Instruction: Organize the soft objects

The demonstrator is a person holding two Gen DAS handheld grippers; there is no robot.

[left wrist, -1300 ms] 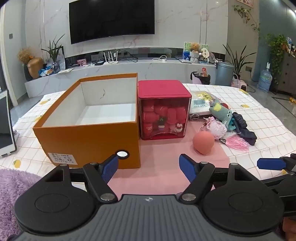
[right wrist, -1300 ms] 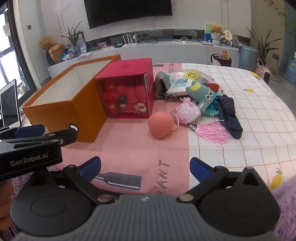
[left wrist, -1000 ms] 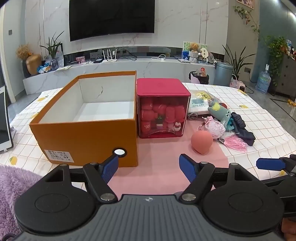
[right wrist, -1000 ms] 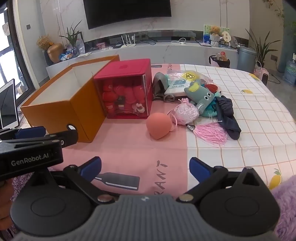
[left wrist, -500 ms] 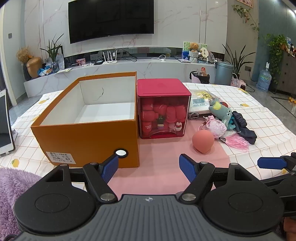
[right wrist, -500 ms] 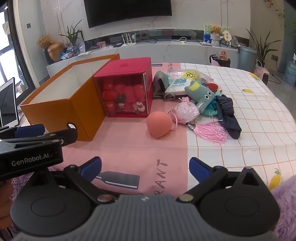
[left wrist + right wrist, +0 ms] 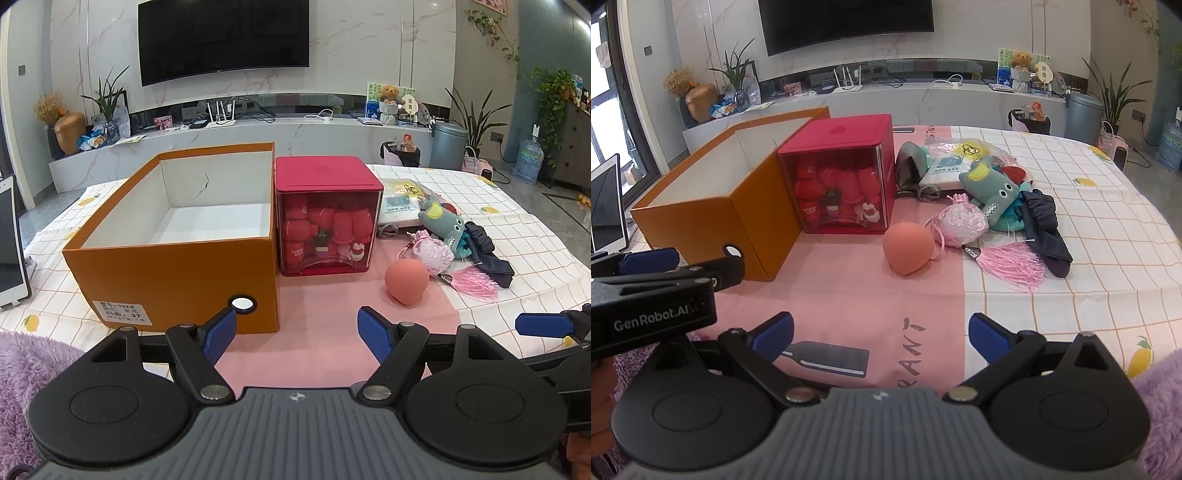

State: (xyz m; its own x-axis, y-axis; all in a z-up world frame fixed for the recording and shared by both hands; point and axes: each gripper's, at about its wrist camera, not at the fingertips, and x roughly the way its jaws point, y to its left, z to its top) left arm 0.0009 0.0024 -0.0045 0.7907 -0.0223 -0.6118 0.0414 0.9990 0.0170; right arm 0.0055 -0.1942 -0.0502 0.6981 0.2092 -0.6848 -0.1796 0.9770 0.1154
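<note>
**A:** So where's everything sitting? Left wrist view: the left gripper (image 7: pixel 297 334) is low in the frame, jaws wide apart, nothing between them, just pink cloth (image 7: pixel 325 332) showing in the gap. The orange box (image 7: pixel 177 273) fills the left-centre, open top, looks bare inside. The red case (image 7: pixel 327 218) sits right against its right side, packed with red stuff behind the clear front.

**B:** Yep, and the soft things are all right of that case. Right wrist view shows them better: the peach sponge (image 7: pixel 908 249) lies on the pink cloth in mid-frame, the pink pouch (image 7: pixel 962 223) is touching it on the upper right, and the tassel (image 7: pixel 1014 264) is fanned out just below the pouch. Behind those are the green plush (image 7: pixel 991 190) and a dark scrunchie (image 7: pixel 1045 225) running down toward the right, over on the checked cloth (image 7: pixel 1108 236).

**A:** And the right gripper (image 7: pixel 881 334)?

**B:** Bottom of its own frame, jaws spread too, holding nothing. All the soft stuff is well above it in the picture. The left gripper pokes in from the left edge there.

**A:** There's a white packet (image 7: pixel 947 164) at the back of the pile too, above the plush.
</note>
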